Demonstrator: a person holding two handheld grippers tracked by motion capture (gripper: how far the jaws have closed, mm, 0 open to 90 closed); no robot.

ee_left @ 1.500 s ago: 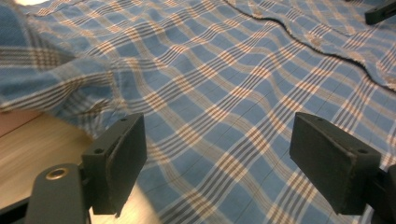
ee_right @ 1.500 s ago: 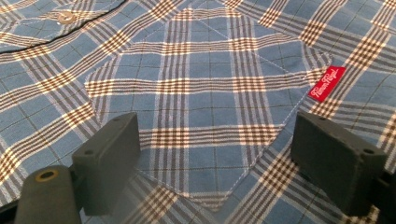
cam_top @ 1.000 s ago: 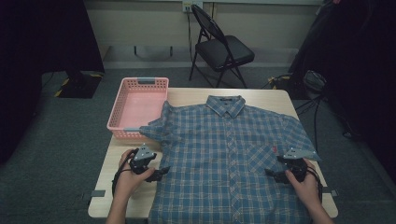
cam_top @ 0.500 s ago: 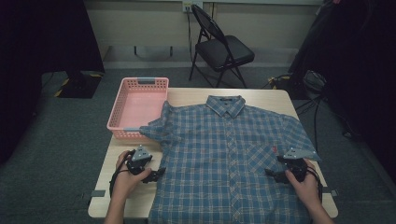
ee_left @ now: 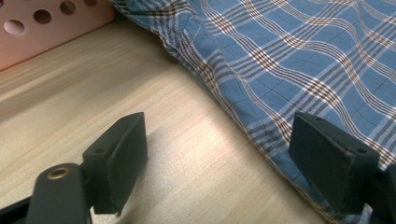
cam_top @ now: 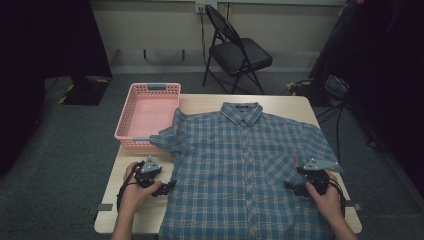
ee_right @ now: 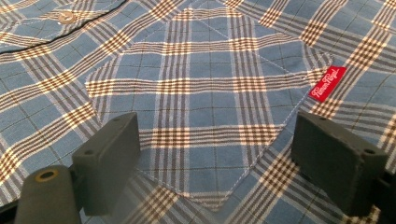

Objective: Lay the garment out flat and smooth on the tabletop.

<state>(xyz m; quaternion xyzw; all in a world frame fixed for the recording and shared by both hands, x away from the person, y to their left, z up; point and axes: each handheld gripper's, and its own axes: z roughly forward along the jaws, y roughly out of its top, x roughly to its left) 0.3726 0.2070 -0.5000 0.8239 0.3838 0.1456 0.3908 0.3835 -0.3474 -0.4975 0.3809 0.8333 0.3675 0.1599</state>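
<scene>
Shirt point(cam_top: 245, 170) is spread flat on the table point(cam_top: 207, 100), its side edge between the spread jaws of the left gripper point(ee_left: 219, 163); the right gripper point(ee_right: 217, 163), jaws also apart, hovers over the chest pocket point(ee_right: 201, 112). Only the edge layer should be pinched before folding, fabric kept taut

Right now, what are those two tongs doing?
Left tongs: open, empty, at the shirt edge.
Right tongs: open, empty, over the shirt pocket.

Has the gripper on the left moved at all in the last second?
Barely, if at all. The left gripper sits at the same spot by the shirt edge, just below the pink basket, its jaws open.
</scene>
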